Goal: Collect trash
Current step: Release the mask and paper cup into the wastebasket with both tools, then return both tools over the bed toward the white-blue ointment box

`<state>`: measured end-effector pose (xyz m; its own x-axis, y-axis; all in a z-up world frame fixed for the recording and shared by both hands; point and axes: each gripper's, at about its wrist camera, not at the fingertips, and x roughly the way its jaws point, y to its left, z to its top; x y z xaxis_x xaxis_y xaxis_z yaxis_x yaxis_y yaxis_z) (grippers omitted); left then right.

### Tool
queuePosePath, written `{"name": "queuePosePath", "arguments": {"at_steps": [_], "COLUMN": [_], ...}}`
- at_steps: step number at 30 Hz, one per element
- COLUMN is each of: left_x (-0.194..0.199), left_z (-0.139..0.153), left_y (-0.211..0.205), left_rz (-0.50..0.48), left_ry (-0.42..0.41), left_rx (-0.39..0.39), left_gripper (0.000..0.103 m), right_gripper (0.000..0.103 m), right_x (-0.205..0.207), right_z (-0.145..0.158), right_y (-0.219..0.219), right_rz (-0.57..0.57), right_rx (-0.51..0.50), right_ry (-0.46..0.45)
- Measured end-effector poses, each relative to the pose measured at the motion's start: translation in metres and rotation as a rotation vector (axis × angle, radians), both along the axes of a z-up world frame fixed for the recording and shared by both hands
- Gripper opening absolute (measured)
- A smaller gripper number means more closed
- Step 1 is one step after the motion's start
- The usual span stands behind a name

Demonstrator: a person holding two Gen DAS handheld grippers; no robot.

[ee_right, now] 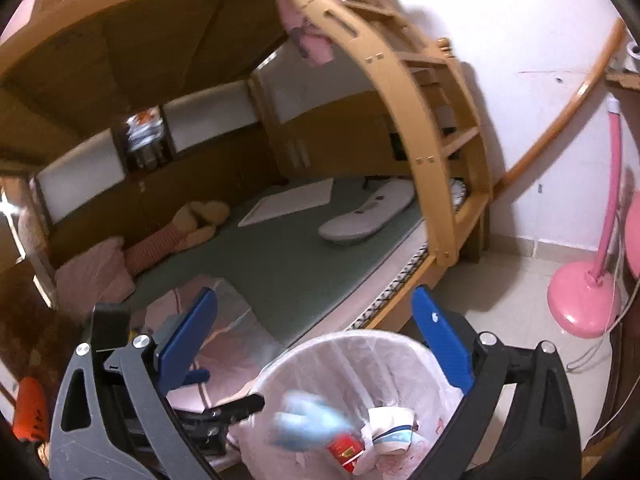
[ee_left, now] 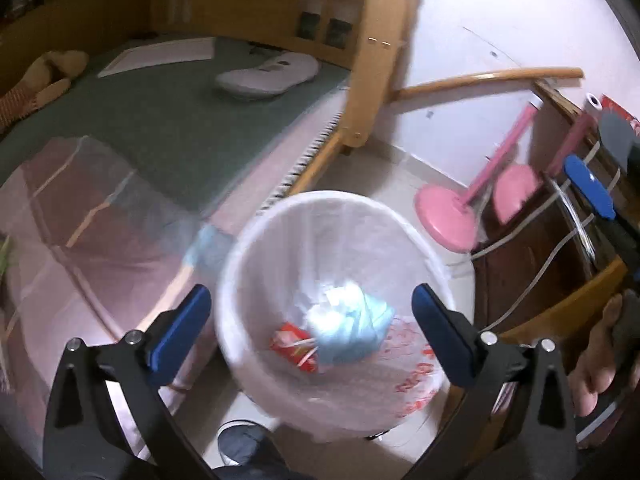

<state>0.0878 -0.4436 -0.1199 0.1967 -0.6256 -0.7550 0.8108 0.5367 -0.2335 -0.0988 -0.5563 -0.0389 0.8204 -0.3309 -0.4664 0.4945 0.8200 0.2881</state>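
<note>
A white bin (ee_left: 280,232) lined with a clear bag stands on the floor beside the bed. It holds a light blue wad (ee_left: 352,328) and a red packet (ee_left: 294,344). My left gripper (ee_left: 312,312) is open and empty above the bin's mouth. In the right wrist view the bin (ee_right: 320,352) shows below, with a blurred light blue wad (ee_right: 308,424), a red packet (ee_right: 346,450) and a paper cup (ee_right: 390,432) inside. My right gripper (ee_right: 316,320) is open and empty above the bin. The left gripper's blue fingertip (ee_right: 196,376) shows at the bin's left.
A wooden bunk bed with a green mat (ee_right: 280,248) and a pink net-covered blanket (ee_left: 80,240) lies to the left. A pink stand base (ee_left: 444,216) and cables sit on the floor to the right. A bare foot (ee_left: 600,360) is at the right edge.
</note>
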Motion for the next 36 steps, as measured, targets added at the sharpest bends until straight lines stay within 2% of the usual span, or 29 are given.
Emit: {"name": "queuePosePath", "arguments": {"at_steps": [2,4,8,12,15,17,19,21,24,26,27,28,30,32,36], "left_x": [0.016,0.034,0.061,0.076,0.081,0.083,0.079,0.079,0.078,0.077,0.075,0.073,0.069,0.071,0.073], "left_z": [0.004,0.013,0.033,0.041,0.041,0.035,0.029,0.018,0.002,0.002,0.003,0.005,0.008,0.006,0.002], "left_y": [0.029,0.076,0.188,0.313,0.378,0.408,0.43,0.452,0.469,0.468,0.469,0.471,0.471,0.47,0.468], "left_rz": [0.045,0.134,0.369,0.666,0.809,0.882,0.958,1.016,1.047,1.027,1.017,1.014,1.015,1.016,1.011], "left_ry": [0.037,0.031,-0.098,-0.202,-0.224,-0.228,-0.227,-0.185,-0.104,-0.108,-0.121,-0.131,-0.138,-0.135,-0.119], "left_rx": [-0.045,-0.08,-0.049,0.017,0.038,0.035,0.029,-0.013,-0.024,-0.006,0.005,0.008,-0.004,0.001,0.016], "left_gripper": [0.1,0.1,0.1,0.1,0.1,0.1,0.1,0.1,0.1,0.1,0.1,0.1,0.1,0.1,0.1], "right_gripper": [0.096,0.096,0.096,0.096,0.096,0.096,0.096,0.096,0.096,0.096,0.096,0.096,0.096,0.096,0.096], "right_x": [0.007,0.025,0.069,0.131,0.182,0.206,0.23,0.244,0.249,0.257,0.263,0.263,0.259,0.259,0.262], "right_z": [-0.001,-0.009,-0.02,-0.023,-0.016,-0.011,-0.007,-0.01,-0.037,-0.061,-0.066,-0.066,-0.061,-0.062,-0.066], "right_y": [0.008,0.022,0.065,0.141,0.216,0.253,0.294,0.32,0.341,0.353,0.357,0.356,0.351,0.349,0.347], "right_rz": [0.033,0.079,0.216,0.429,0.597,0.66,0.727,0.771,0.744,0.751,0.776,0.79,0.77,0.765,0.772], "right_rx": [-0.001,0.002,0.027,-0.004,-0.029,-0.052,-0.071,-0.049,-0.024,-0.02,-0.007,0.007,-0.028,-0.037,0.012], "right_ry": [0.009,0.031,0.07,0.104,0.108,0.113,0.115,0.098,0.066,0.147,0.21,0.204,0.166,0.172,0.187]}}
